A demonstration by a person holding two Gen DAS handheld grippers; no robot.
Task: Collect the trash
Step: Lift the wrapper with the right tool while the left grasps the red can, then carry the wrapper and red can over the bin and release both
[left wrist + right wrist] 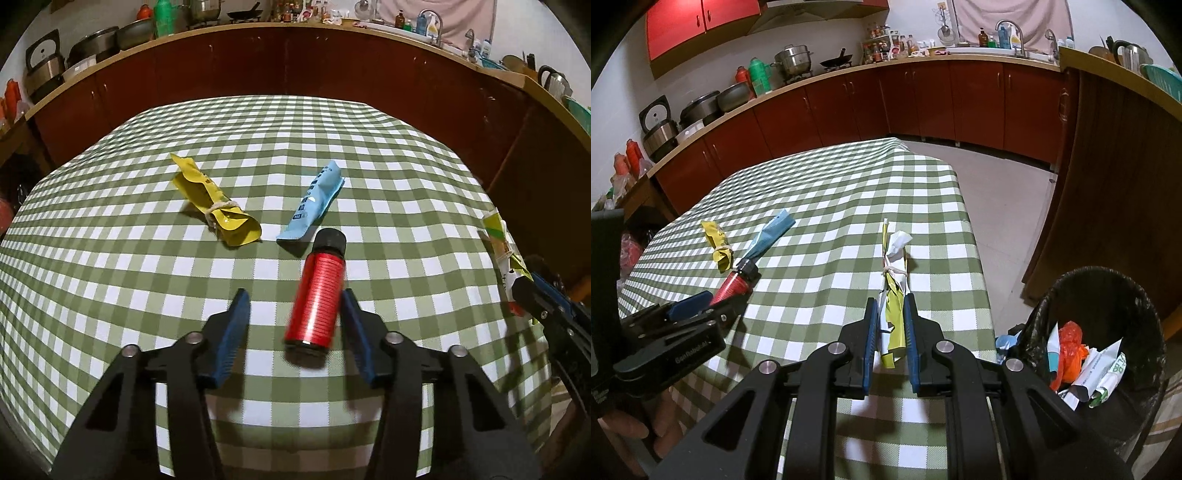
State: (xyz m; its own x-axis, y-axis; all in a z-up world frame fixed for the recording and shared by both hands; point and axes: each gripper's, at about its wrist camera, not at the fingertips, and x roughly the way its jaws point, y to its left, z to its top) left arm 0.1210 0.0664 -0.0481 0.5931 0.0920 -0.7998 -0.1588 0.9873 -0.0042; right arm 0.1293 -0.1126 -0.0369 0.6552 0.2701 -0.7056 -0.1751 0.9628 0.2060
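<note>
A red bottle [317,295] with a black cap lies on the green checked tablecloth [110,277] between the fingers of my left gripper [293,310]. The right pad is at the bottle's side, while a wide gap separates the left pad from it, so the gripper is open. Beyond it lie a yellow wrapper [218,206] tied with a band and a blue wrapper [314,203]. My right gripper [890,306] is shut on a white and yellow-green wrapper bundle [895,273] near the table's right edge. The left gripper [701,306] and bottle [735,284] also show at the left of the right wrist view.
A black-lined trash bin [1100,271] stands on the floor right of the table, holding orange, white and green scraps. Dark red kitchen cabinets [849,103] with pots and bottles on the counter run behind. A wooden cabinet [1108,184] stands right of the bin.
</note>
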